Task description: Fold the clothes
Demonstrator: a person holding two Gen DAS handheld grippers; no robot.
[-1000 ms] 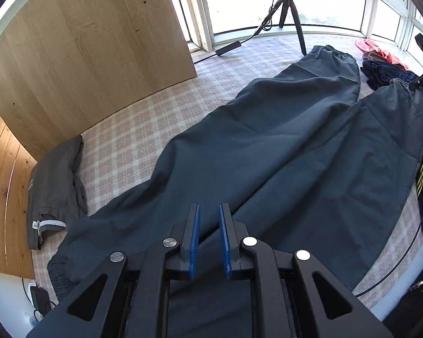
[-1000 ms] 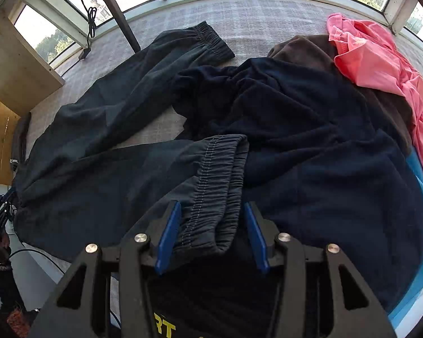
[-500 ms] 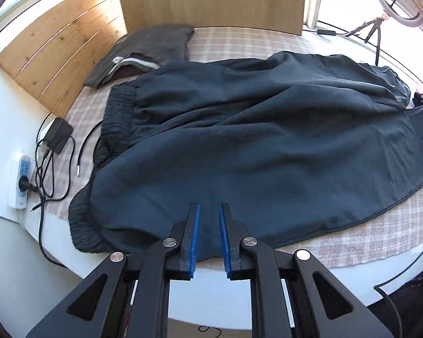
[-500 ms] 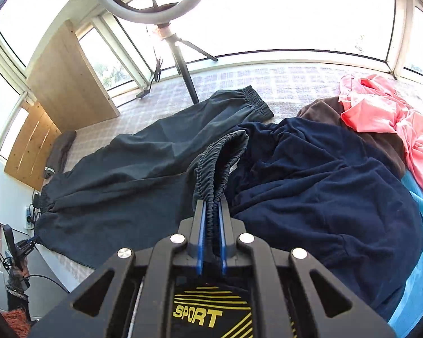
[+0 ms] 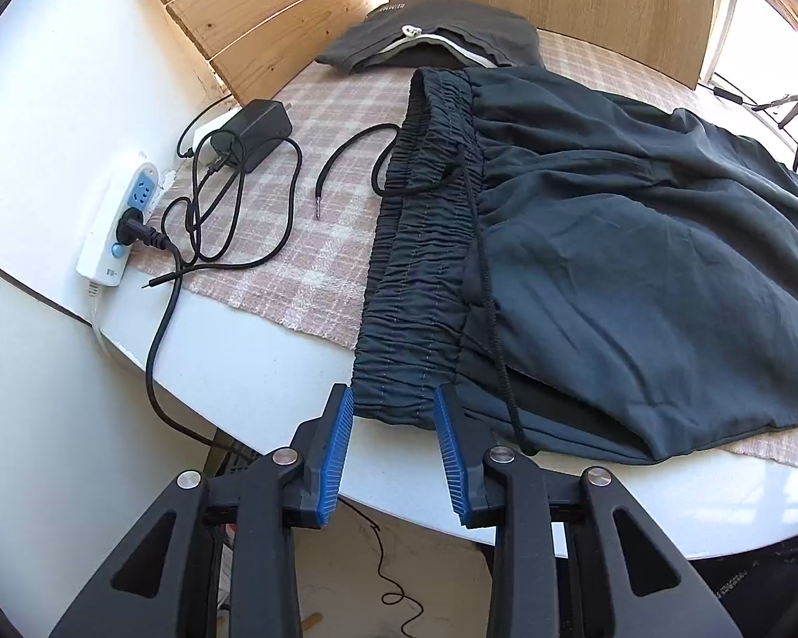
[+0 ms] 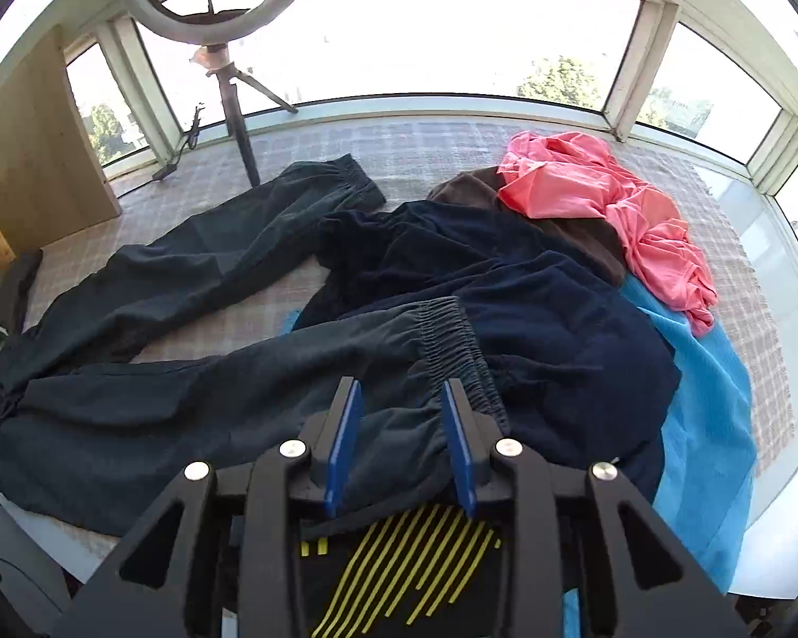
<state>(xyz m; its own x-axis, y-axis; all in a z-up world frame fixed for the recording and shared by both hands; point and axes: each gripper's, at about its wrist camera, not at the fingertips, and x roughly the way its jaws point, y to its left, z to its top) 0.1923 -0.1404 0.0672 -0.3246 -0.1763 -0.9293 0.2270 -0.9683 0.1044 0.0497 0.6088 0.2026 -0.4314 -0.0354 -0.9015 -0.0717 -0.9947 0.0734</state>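
Observation:
Dark grey trousers lie spread over the checked cloth on the white table. Their elastic waistband with a black drawstring runs toward me. My left gripper is open, its blue pads on either side of the waistband's near corner at the table edge, not closed on it. In the right wrist view the trousers stretch leftward. One leg's gathered cuff rests on a navy garment. My right gripper is open just above that leg, holding nothing.
A power strip, a black adapter and loose cables sit at the table's left. A folded grey garment lies by wooden boards. Pink, brown and blue clothes are piled at the right. A ring light tripod stands behind.
The right gripper was shut on the leg cuff; it has opened and the cuff now lies on the navy garment. The left gripper swung to the waistband corner and opened.

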